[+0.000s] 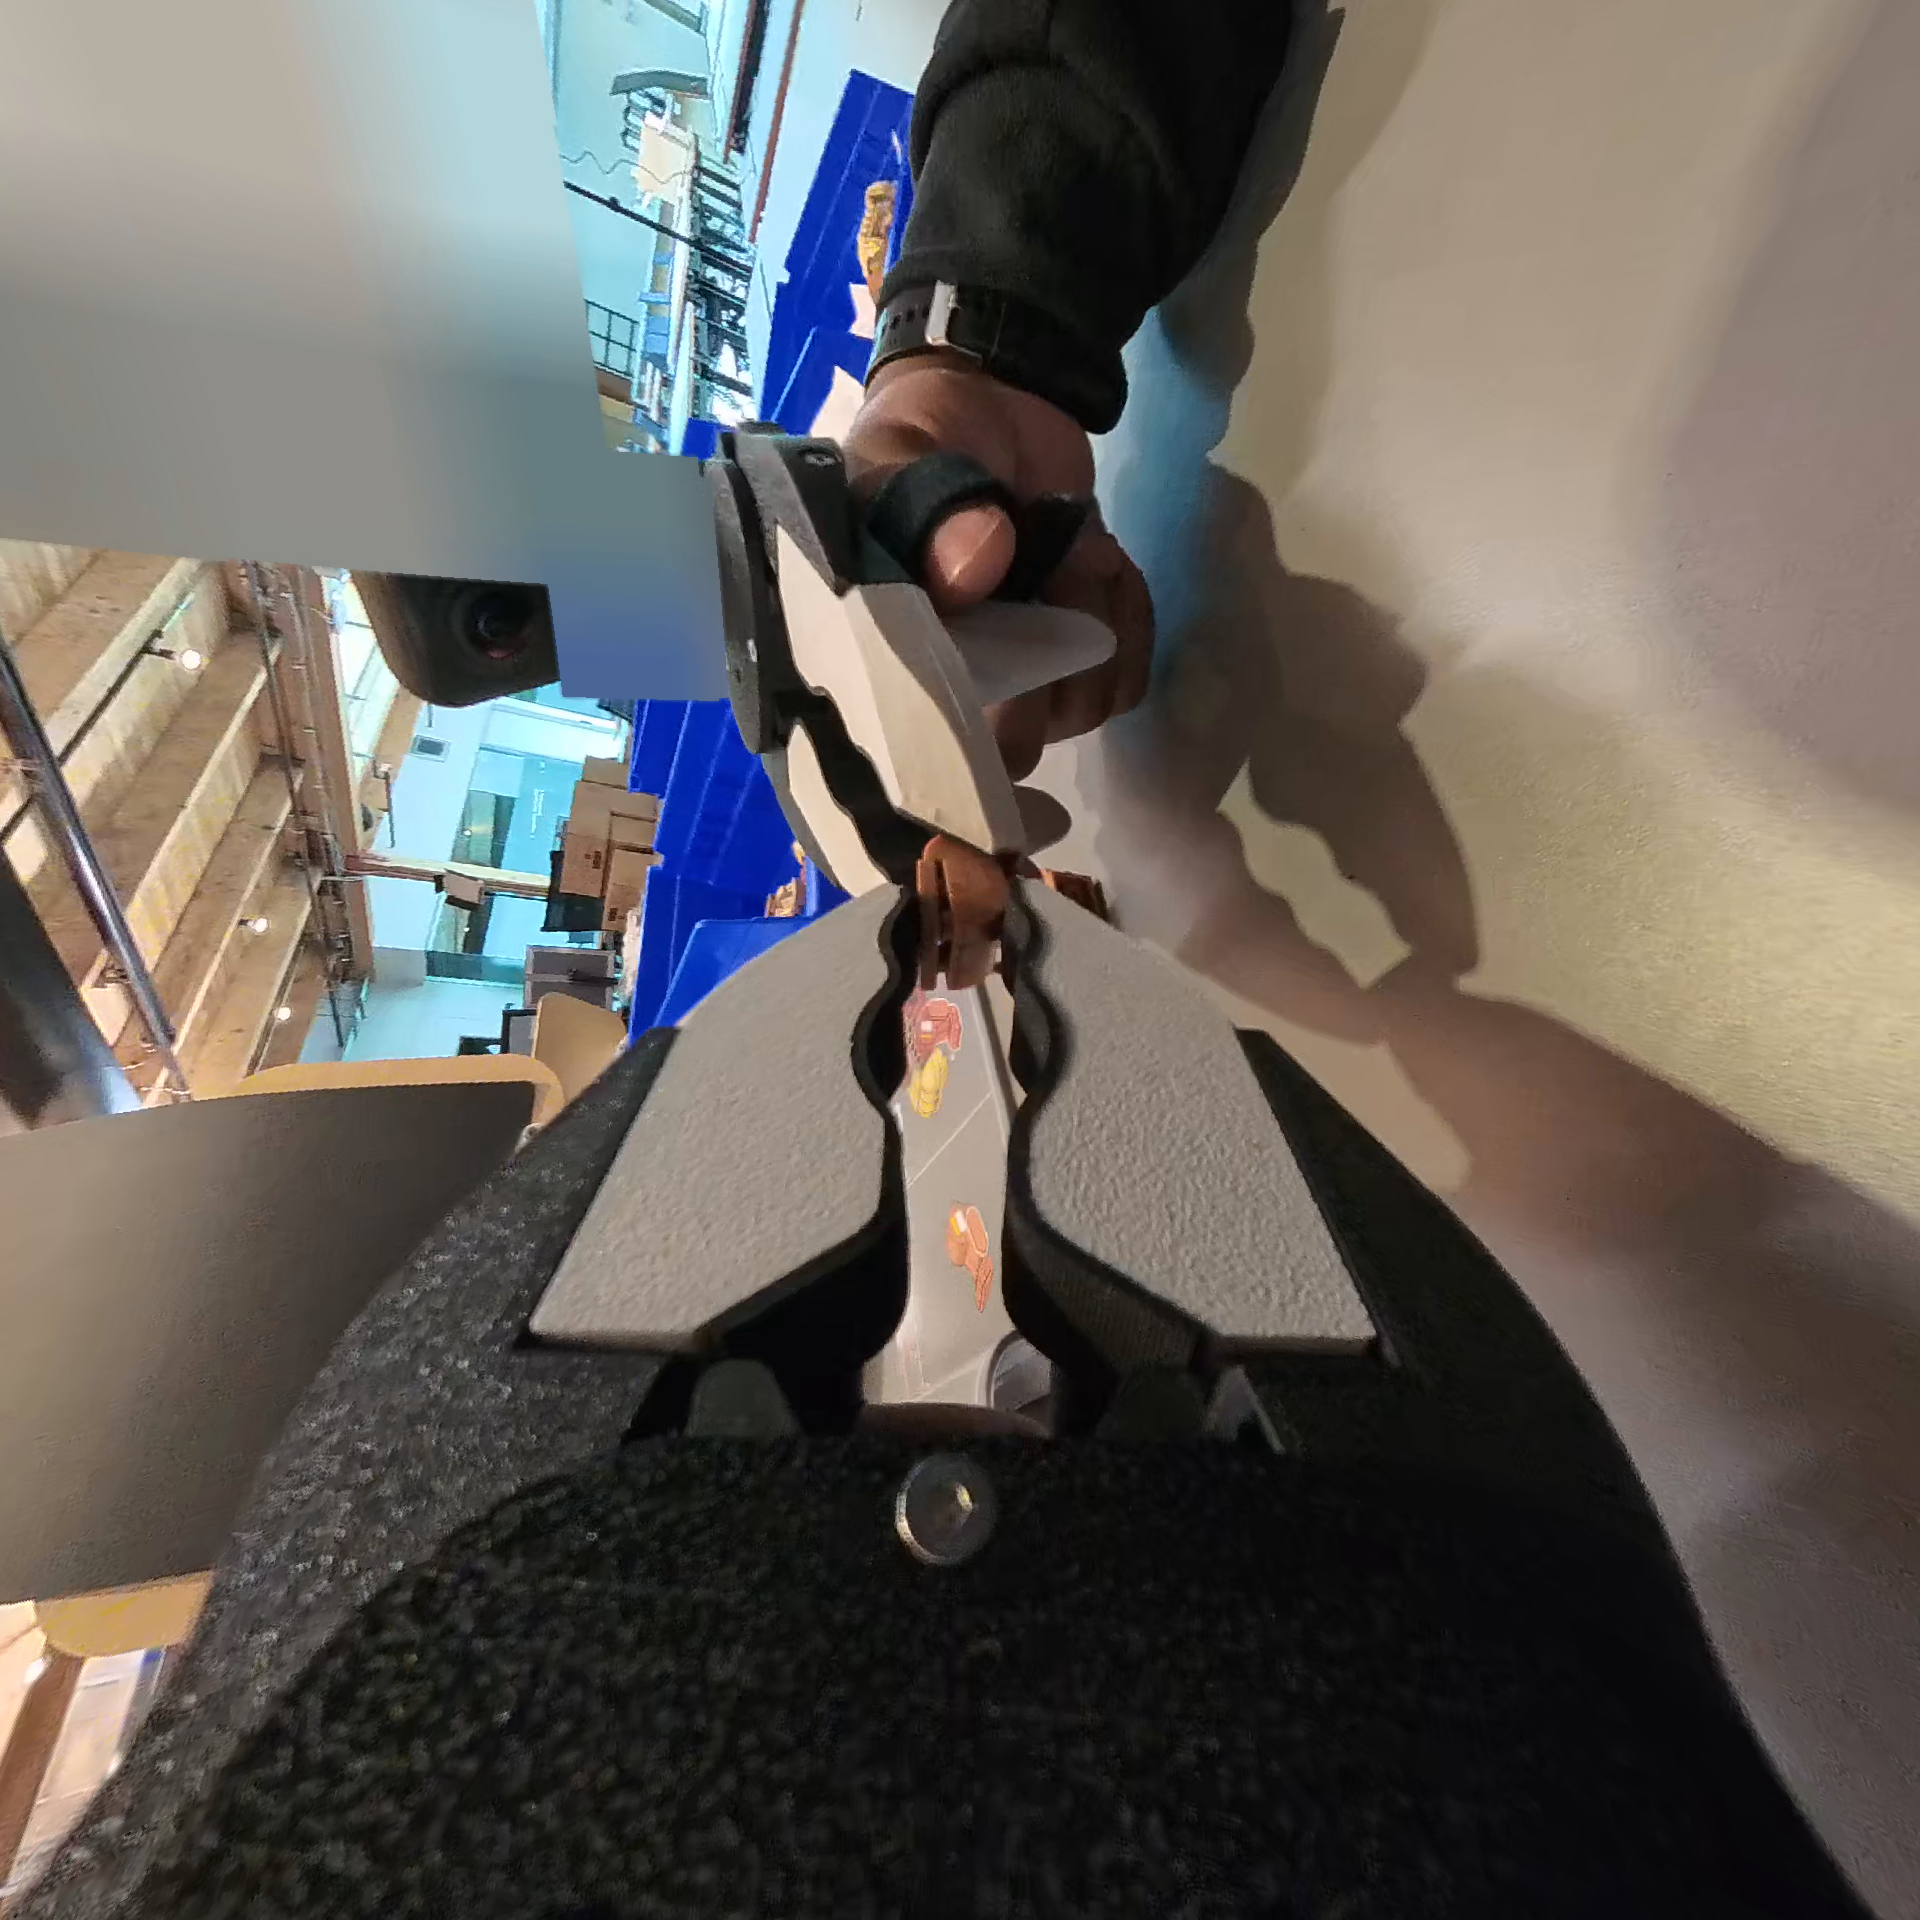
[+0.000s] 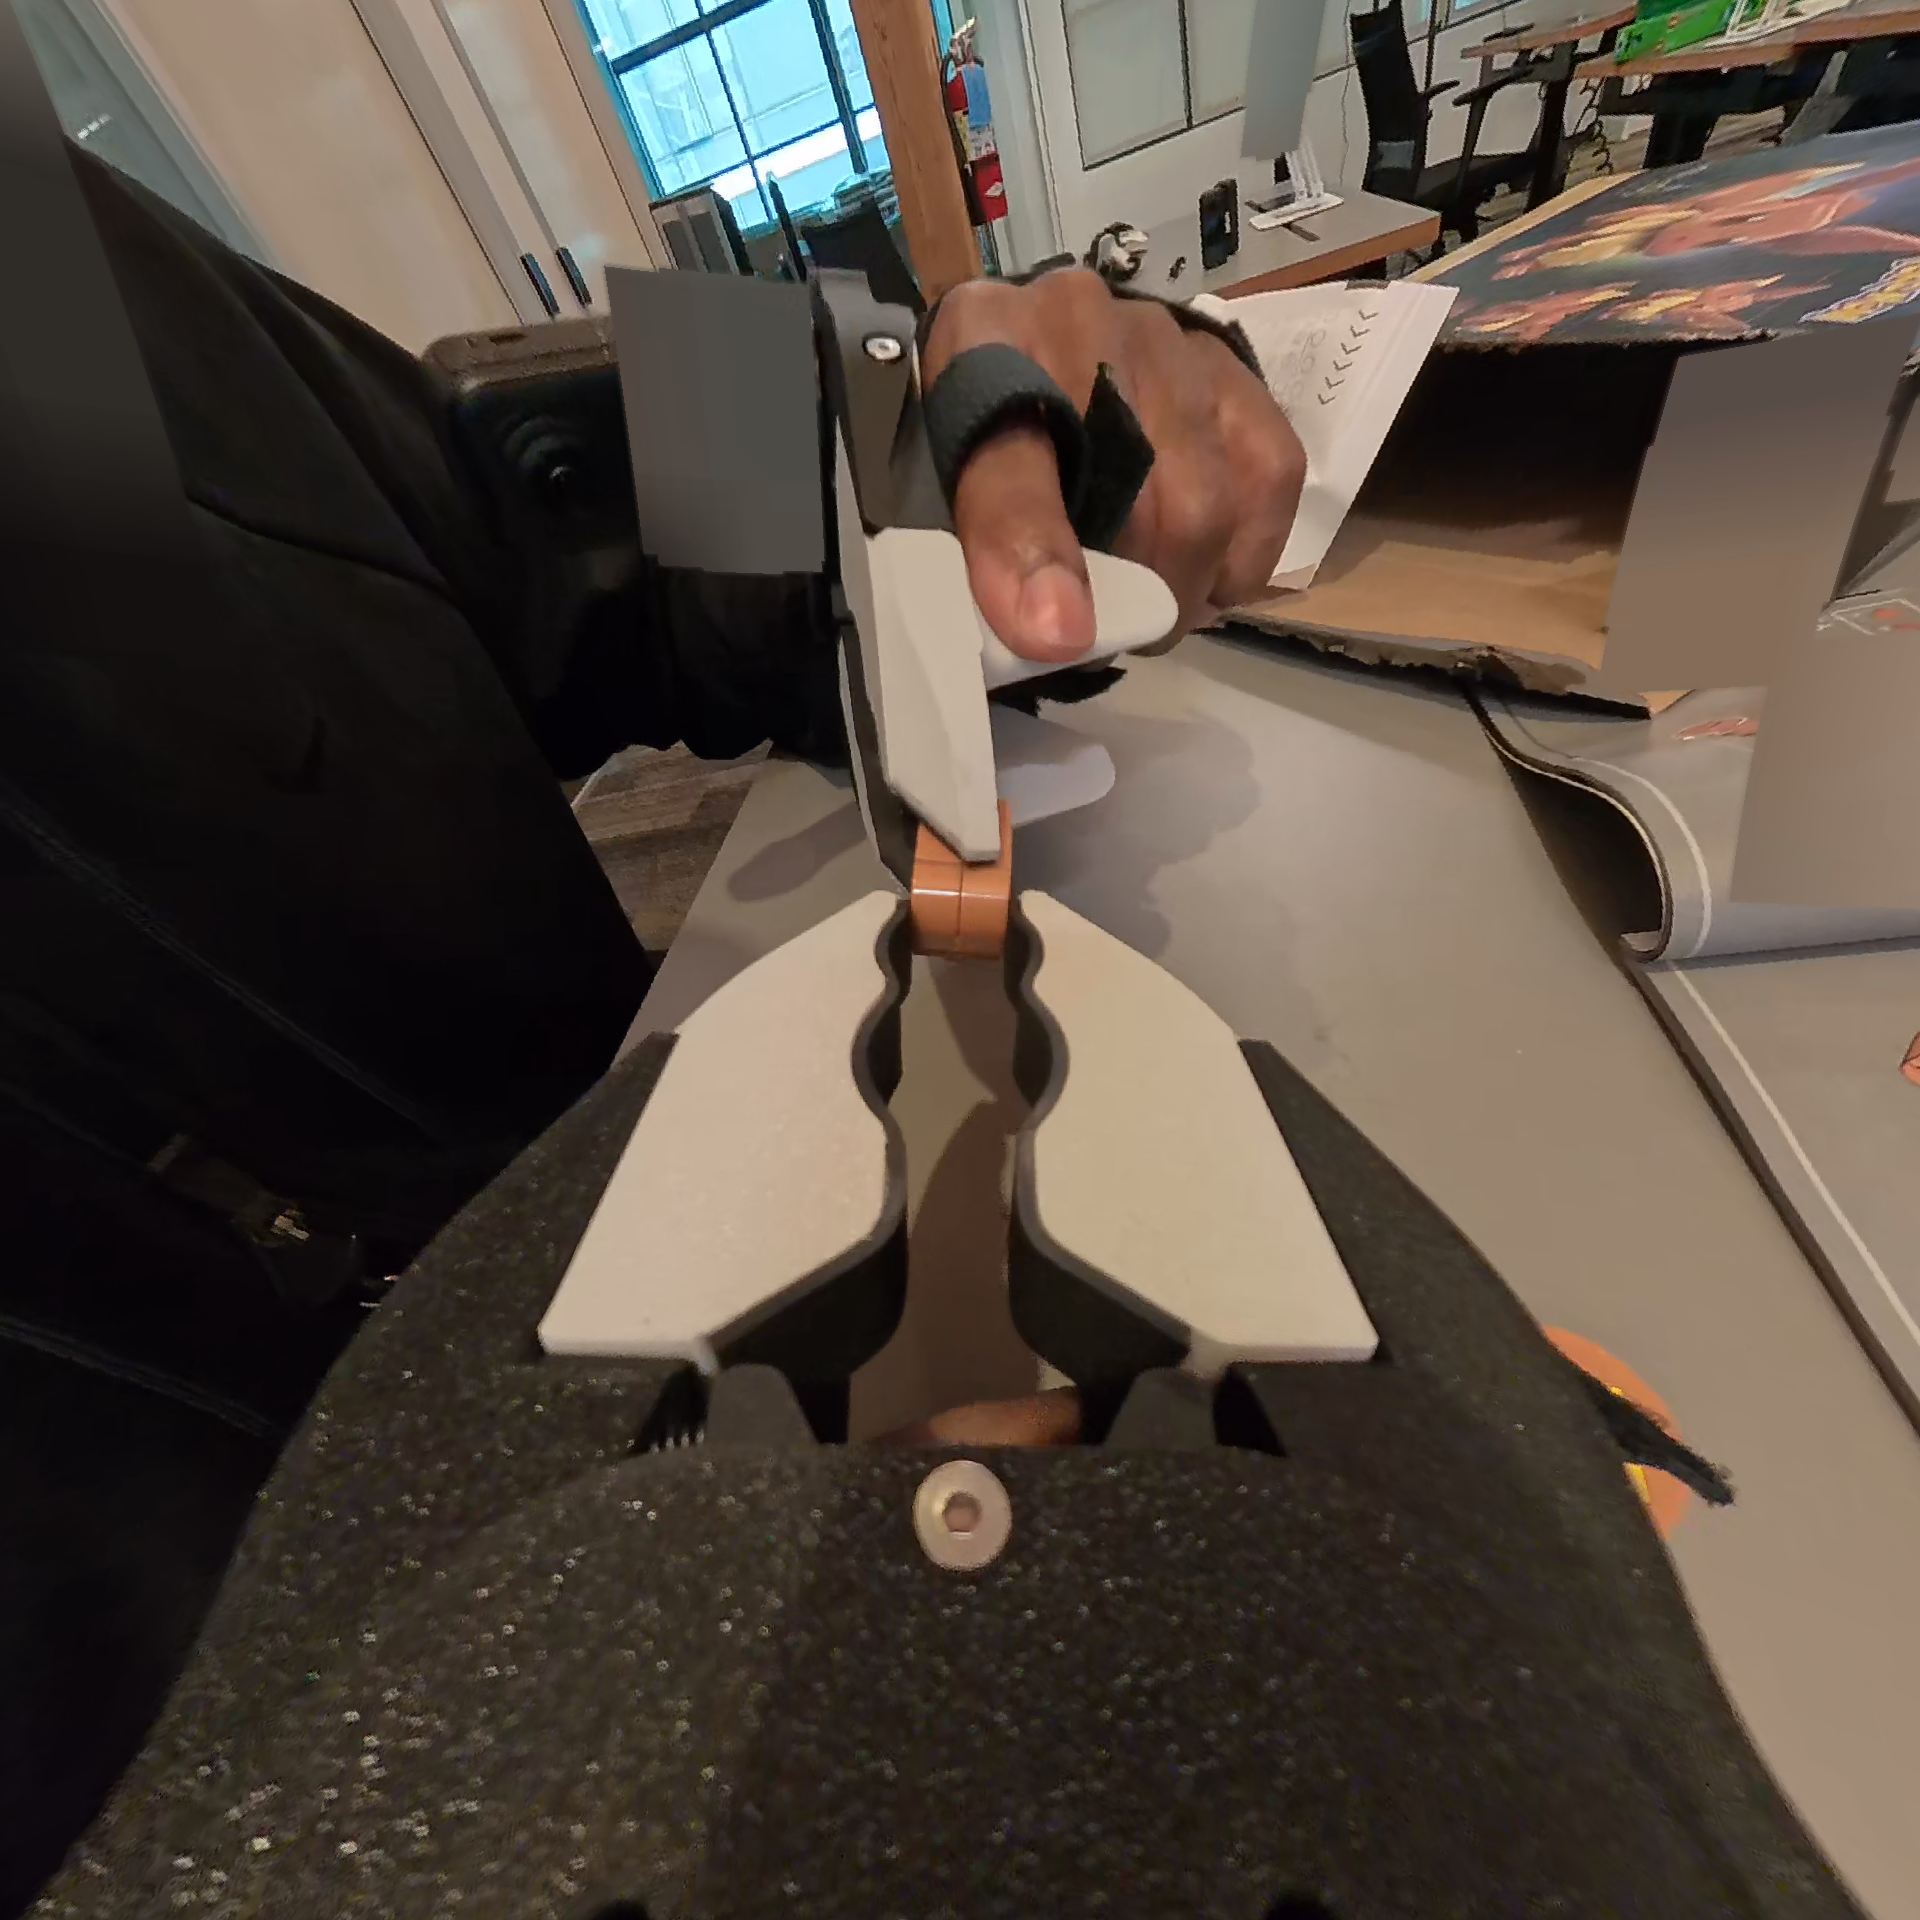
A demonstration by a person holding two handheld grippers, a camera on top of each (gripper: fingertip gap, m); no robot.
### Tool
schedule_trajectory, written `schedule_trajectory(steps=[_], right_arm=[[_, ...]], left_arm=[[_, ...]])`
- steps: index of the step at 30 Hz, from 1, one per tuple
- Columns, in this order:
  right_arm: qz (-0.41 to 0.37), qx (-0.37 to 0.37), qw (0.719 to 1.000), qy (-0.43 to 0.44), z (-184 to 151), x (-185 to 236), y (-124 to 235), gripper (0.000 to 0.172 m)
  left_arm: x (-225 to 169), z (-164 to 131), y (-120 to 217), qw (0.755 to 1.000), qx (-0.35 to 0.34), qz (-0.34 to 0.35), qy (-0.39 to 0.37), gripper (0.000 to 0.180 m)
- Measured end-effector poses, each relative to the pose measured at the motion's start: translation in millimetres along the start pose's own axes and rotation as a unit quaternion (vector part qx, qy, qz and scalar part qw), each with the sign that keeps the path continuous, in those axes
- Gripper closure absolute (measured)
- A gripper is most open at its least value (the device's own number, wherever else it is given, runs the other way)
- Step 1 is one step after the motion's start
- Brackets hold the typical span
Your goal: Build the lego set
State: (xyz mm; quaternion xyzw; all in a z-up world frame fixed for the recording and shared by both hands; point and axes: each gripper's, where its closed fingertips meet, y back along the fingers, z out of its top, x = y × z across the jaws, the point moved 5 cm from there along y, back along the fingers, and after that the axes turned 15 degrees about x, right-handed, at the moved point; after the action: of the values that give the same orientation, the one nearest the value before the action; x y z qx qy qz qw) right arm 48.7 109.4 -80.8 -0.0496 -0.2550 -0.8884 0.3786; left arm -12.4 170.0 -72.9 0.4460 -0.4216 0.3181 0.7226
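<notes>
Small brown brick assembly [image 2: 958, 902], two pieces joined, clamped jointly by right hand-held gripper [image 2: 958, 920] and left hand-held gripper [image 1: 961, 925] above grey table [image 2: 1299, 935].

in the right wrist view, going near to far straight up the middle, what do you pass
Right gripper fingertips → small brown brick piece pinched between them → left gripper tips on the same piece → hand → wooden post.

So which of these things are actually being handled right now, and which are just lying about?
Being handled:
- brown brick piece, pinched at the tips of both grippers
- right gripper
- left gripper

Lying about:
- torn cardboard box
- white paper sheet
- grey mat
- blue bins
</notes>
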Motion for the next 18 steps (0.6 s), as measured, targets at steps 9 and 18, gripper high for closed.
schedule_trajectory(steps=[9, 18], right_arm=[[-0.003, 0.000, 1.000, 0.006, -0.9, 0.5, -1.3, 0.155], [-0.003, -0.003, 1.000, 0.008, -0.9, 1.4, -3.1, 0.154]], left_arm=[[-1.7, -0.1, -0.4, 1.000, -0.001, -0.002, 0.021, 0.166], [-1.6, 0.1, 0.0, 0.999, -0.001, -0.018, 0.029, 0.167]])
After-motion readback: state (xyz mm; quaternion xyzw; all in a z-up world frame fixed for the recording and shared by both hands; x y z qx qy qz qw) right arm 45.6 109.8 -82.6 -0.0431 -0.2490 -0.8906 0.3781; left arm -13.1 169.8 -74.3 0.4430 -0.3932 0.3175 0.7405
